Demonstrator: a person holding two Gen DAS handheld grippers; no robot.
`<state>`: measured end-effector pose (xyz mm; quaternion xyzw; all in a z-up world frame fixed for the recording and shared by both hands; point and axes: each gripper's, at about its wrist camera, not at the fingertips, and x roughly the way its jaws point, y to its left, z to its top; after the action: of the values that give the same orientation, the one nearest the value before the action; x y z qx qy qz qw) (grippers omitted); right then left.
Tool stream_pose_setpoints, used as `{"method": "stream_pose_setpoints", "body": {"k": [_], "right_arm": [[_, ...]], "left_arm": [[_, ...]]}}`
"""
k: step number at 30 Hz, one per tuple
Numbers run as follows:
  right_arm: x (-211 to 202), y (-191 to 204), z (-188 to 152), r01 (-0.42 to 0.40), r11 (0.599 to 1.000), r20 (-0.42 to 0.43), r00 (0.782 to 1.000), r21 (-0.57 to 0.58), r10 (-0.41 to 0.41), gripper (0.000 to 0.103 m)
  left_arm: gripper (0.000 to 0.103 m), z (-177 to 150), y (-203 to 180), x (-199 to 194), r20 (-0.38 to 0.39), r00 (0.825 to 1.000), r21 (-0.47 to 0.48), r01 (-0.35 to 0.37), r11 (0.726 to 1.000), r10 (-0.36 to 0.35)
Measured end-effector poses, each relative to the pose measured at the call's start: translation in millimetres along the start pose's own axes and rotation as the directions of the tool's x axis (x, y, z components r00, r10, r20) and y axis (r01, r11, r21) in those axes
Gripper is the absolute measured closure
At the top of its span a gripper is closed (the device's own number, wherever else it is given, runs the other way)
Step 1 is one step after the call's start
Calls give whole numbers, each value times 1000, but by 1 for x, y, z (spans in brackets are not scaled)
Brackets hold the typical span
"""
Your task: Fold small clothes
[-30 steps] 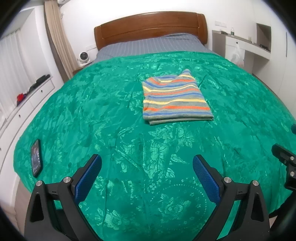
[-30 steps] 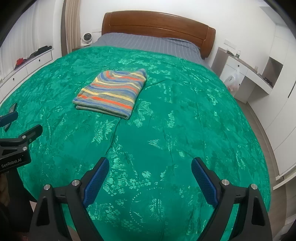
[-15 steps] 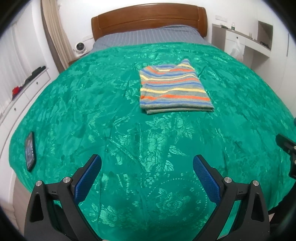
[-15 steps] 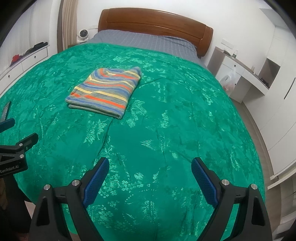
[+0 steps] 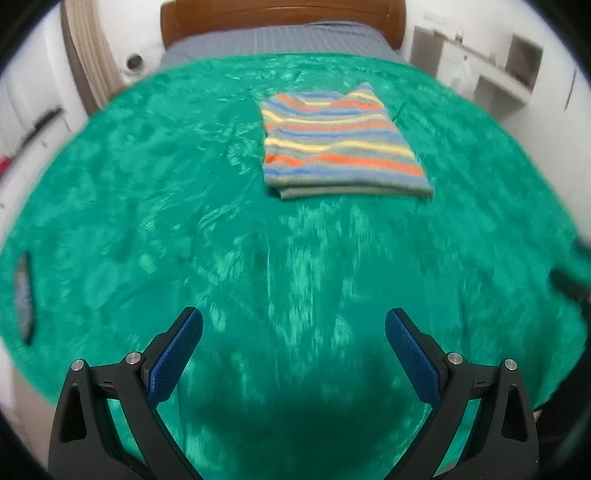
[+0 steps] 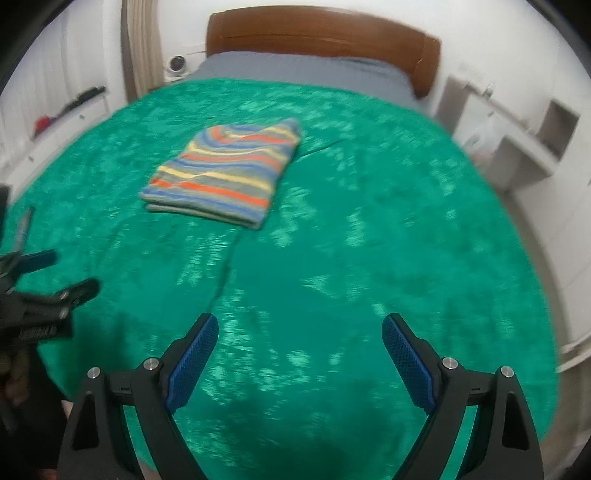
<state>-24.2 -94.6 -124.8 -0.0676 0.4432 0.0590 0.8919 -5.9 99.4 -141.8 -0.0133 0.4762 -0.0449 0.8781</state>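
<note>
Left wrist view was motion-blurred. The green bedspread [image 5: 147, 206] filled nearly the whole frame and served as the landmark: its near edge curved off at the bottom corners, its far edge met a grey sheet [image 5: 273, 40] under the wooden headboard [image 5: 280, 11]. A dark phone [image 5: 23, 295] lay on the bedspread at its left edge. A white shelf unit [image 5: 509, 74] stood off the bedspread's far right side, a curtain [image 5: 88, 62] off its far left. The left gripper [image 5: 293, 332] hung over the bedspread's near part with jaws spread wide, nothing between the blue pads [image 5: 177, 354], only bare cloth under them. The folded striped sweater [image 5: 340, 147] lay flat on the bedspread's far-middle part, well apart from the jaws, ahead and slightly right of the gap. Wide open cloth lay between pads and sweater, and to both sides.

Right wrist view, also blurred. The right gripper [image 6: 300, 332] was over the bedspread's [image 6: 369, 221] near part, jaws spread wide, nothing pinched. The sweater [image 6: 229, 177] lay ahead and left of the gap, well apart. The left gripper [image 6: 55, 273] showed at the bedspread's left edge, short of the sweater. The bedspread's right edge dropped to floor [image 6: 546, 280] beside white cabinets [image 6: 517, 147].
</note>
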Motion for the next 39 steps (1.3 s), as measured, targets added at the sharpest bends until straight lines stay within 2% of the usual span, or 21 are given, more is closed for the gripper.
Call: {"method": "stream_pose_setpoints", "body": {"k": [2,4,7,9,12,16,18,20,24,26,27,28,30,32,34,36,39], "right_arm": [[12,-8,5,-87,996,-3,996,30,87,13],[26,-17,16,-158,985,0,987,68,159,13],[53,-39,45,-263,953,34,965,152,261,13],[72,-47,65,-319,929,48,948,188,316,13],[114,-58,101,-421,876,62,906,234,419,13],[174,-59,141,-496,821,39,861,280,507,13],[202,-57,157,-530,791,27,835,307,549,13],[228,-57,167,-539,770,3,820,340,573,14],[262,-48,182,-538,763,-10,815,357,579,15],[267,-38,190,-561,748,-9,798,354,603,22],[270,-32,192,-582,733,-14,780,353,626,38],[272,-21,195,-569,749,-47,785,340,618,54],[269,2,197,-471,852,-120,855,229,505,72],[253,34,197,-333,943,-125,934,29,334,74],[233,64,196,-212,968,-74,976,-137,203,79],[213,81,195,-157,964,-16,987,-215,158,80],[182,83,200,-165,963,66,981,-213,183,80]], "left_arm": [[3,21,18,5,12,995,-67,96,993,-95],[3,53,42,16,37,977,-149,212,966,-209],[3,101,64,53,15,952,-204,301,931,-305],[3,125,74,80,-8,952,-244,294,924,-305],[4,151,78,120,-55,941,-271,308,912,-334],[4,171,72,159,-105,952,-226,258,939,-287],[4,175,68,170,-125,950,-204,257,945,-285],[4,180,61,178,-140,953,-160,247,956,-270],[4,186,49,187,-136,962,-92,226,970,-237],[9,189,44,190,-127,961,-94,237,967,-248],[25,187,38,190,-125,960,-87,242,966,-251],[47,189,34,190,-122,962,-74,238,968,-246],[83,188,24,188,-119,962,-48,240,970,-244],[86,187,14,181,-99,975,-42,194,980,-197],[87,187,5,169,-64,987,1,146,989,-145],[87,190,-1,151,-18,991,37,130,991,-129],[87,194,1,117,52,988,53,141,989,-144]]}}
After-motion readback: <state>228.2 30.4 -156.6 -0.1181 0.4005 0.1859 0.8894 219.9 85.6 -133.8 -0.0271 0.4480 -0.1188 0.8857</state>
